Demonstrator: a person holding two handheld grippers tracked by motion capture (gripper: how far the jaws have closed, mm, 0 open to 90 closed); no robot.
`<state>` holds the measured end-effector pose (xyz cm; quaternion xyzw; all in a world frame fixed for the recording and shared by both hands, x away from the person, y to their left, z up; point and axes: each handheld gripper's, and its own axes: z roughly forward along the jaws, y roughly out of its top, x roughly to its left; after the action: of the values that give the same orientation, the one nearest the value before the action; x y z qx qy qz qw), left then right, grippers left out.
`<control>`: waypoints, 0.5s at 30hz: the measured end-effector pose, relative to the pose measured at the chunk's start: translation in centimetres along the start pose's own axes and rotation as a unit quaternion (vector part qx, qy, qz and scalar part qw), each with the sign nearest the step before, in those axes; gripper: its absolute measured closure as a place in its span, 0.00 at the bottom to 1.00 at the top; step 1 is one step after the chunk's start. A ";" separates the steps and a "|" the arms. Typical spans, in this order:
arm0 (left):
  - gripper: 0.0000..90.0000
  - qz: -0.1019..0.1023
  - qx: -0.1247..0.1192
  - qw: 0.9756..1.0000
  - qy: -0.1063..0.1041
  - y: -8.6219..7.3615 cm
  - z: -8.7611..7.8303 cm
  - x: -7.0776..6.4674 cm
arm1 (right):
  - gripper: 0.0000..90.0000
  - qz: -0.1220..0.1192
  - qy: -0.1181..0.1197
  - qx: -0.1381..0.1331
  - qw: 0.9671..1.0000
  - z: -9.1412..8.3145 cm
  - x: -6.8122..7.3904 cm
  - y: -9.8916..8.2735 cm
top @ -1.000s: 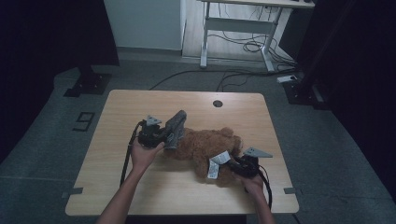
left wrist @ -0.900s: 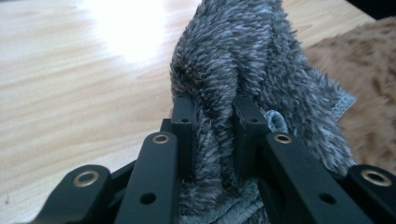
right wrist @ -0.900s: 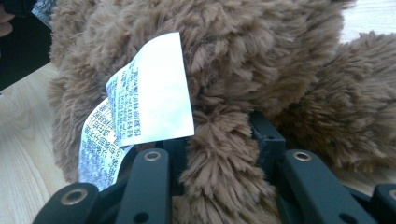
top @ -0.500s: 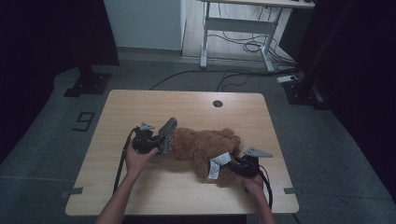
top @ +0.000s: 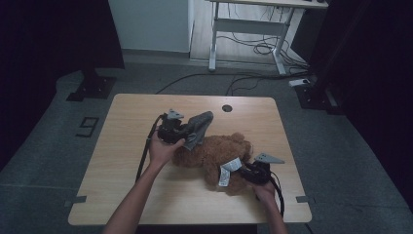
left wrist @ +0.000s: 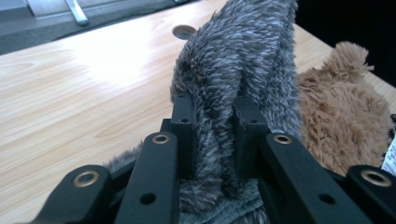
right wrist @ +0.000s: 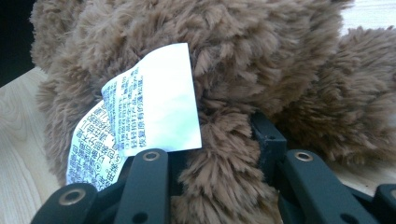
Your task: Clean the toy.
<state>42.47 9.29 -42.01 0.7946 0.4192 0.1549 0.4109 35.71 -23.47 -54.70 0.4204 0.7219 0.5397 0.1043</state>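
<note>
Lab-like room: dark curtains (top: pixel 53 34), floor cables (top: pixel 253 48), metal desk frame (top: pixel 248 29).

The plush bear (top: pixel 214 156) lies mid-table (top: pixel 122 195), the fuzzy cloth (top: pixel 197 127) draped at its left end, the tag (top: pixel 227 171) near its right.

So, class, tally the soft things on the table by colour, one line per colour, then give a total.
Brown plush teddy bear: 1
Grey fuzzy cloth: 1
White care label sewn to the bear: 1
Total: 3
</note>
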 end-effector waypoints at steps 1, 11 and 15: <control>0.81 0.000 0.010 1.000 -0.001 -0.1 0.6 -0.1 | 0.72 -0.001 -0.001 0.001 1.000 0.0 -0.1 0.0; 0.82 0.016 0.013 1.000 0.011 -2.7 0.7 -0.7 | 0.51 0.023 0.001 0.014 1.000 -1.1 -0.5 0.5; 0.82 0.025 -0.001 1.000 0.010 -4.0 -0.2 -1.2 | 0.44 0.034 -0.004 -0.006 0.999 -2.9 -1.1 1.1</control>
<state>39.42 9.67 -44.91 0.8028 0.4031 0.1739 0.4035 35.19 -26.18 -52.94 0.4462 0.7035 0.5456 0.0910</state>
